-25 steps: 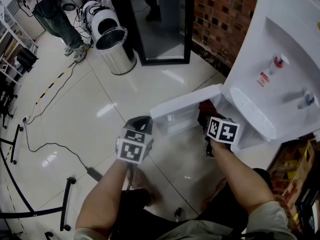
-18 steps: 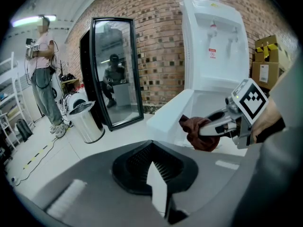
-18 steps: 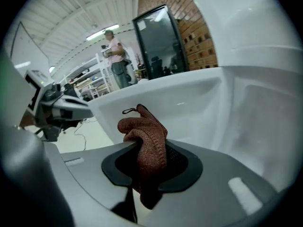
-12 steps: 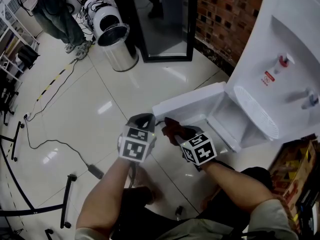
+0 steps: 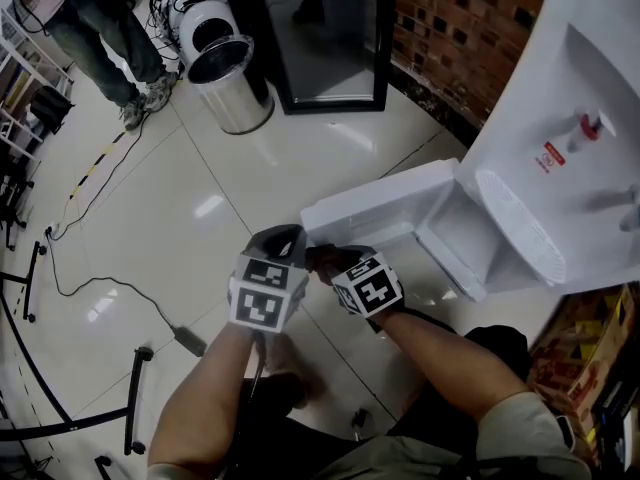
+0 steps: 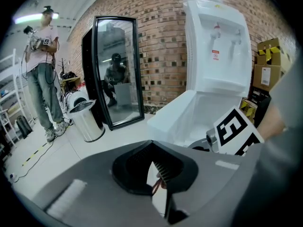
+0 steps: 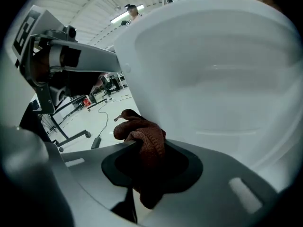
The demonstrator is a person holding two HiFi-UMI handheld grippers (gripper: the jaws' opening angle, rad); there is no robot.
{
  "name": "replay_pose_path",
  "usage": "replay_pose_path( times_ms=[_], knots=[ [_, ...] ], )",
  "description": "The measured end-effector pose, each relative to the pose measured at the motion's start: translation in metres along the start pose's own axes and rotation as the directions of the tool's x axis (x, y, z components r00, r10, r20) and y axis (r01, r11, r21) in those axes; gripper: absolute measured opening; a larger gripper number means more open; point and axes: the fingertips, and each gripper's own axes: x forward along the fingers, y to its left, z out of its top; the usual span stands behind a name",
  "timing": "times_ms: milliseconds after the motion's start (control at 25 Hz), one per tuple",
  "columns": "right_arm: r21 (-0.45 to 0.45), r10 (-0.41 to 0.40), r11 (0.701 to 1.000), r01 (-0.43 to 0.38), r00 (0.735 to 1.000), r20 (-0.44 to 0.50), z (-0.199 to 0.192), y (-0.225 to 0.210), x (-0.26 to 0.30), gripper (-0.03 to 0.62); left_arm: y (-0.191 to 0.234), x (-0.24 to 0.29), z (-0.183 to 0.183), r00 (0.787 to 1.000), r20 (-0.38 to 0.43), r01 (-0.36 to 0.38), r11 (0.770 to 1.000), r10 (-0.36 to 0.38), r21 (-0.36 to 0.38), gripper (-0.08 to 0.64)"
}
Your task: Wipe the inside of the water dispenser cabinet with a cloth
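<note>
The right gripper (image 5: 322, 259) is clamped on the one cloth (image 7: 144, 141). Its own view catches what the head view can't: rusty-brown knit, bunched up, poking past the jaw tips, with the white cabinet door (image 5: 385, 206) just beyond. The left gripper (image 5: 282, 238) sits close alongside, jaws together, empty. Its view shows the water dispenser (image 6: 215, 46) front-on, two taps (image 6: 216, 30), cabinet (image 6: 203, 122) open ahead.

Arms out in front, side by side, angled down.
The left forearm (image 5: 195, 408) and right forearm (image 5: 450, 358) reach forward; the left gripper (image 5: 282, 236) has its fingers pressed together, and the right gripper (image 5: 322, 259) pinches a bunched brown knitted cloth (image 7: 144, 143).
</note>
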Motion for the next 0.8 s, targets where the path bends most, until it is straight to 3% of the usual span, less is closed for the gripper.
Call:
replay_pose_path(
  times_ms=[360,800],
  knots=[
    [0.035,-0.032,0.999,0.032,0.999,-0.013,0.003,-0.022,0.010,0.114,0.006,0.003,0.004,1.000,0.006,-0.012,1.000,0.012,-0.004,0.000],
    [0.218,-0.165,0.964,0.150,0.985,0.048,0.016,-0.080,0.007,0.112,0.006,0.007,0.008,1.000,0.010,-0.018,1.000,0.018,-0.003,0.000]
  ],
)
